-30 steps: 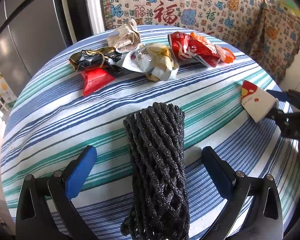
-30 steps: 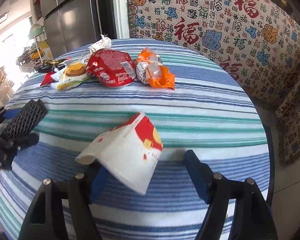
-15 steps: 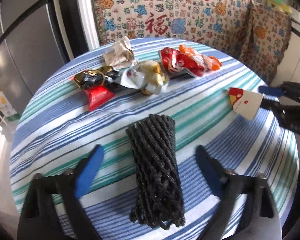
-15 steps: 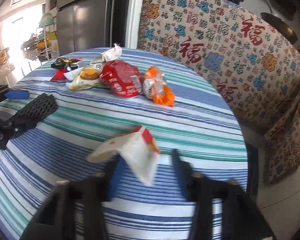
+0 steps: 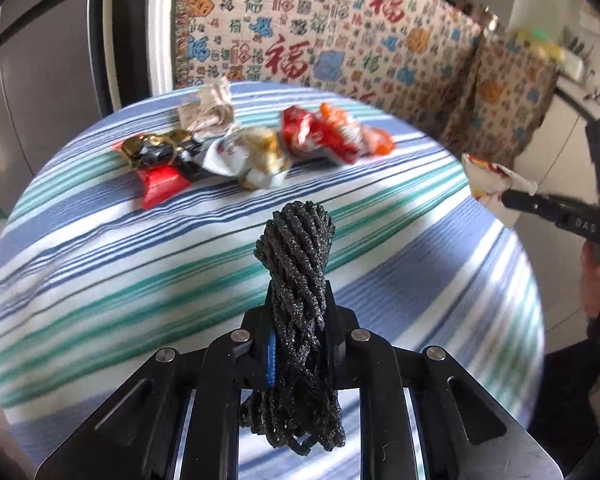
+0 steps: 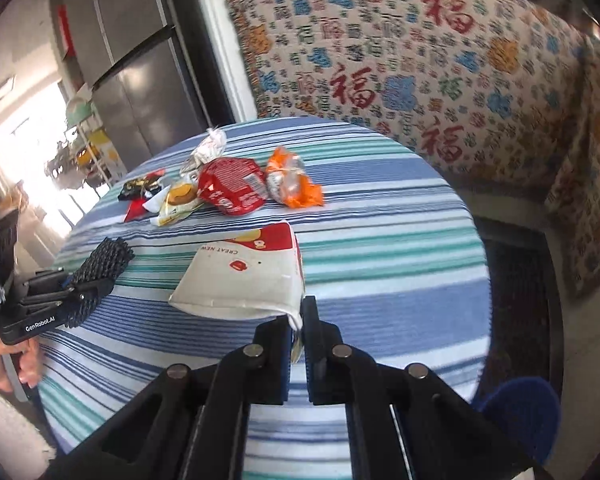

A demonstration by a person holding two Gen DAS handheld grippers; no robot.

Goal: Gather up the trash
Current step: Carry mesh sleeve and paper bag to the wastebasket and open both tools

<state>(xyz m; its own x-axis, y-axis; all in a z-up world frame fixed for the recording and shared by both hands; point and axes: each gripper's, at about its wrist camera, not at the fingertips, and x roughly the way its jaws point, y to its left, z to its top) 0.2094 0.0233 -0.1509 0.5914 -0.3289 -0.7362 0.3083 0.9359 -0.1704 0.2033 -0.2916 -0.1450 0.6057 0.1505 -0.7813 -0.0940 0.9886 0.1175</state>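
A black foam net sleeve sticks up between the fingers of my left gripper, whose jaws are closing tight and pinch its lower half, above the striped tablecloth. The right wrist view shows that left gripper at the left edge with the net in it. My right gripper is closing its jaws on a corner of a white and red paper carton, lifted off the table. In the left wrist view the right gripper holds the carton at the right.
Several crumpled wrappers lie in a row across the far side of the round table, among them a red packet and an orange one. A patterned cloth hangs behind. A grey fridge stands at the back left.
Both grippers went from open to shut, the left on the black net, the right on the paper carton. Both have risen, lifting their pieces off the tablecloth.
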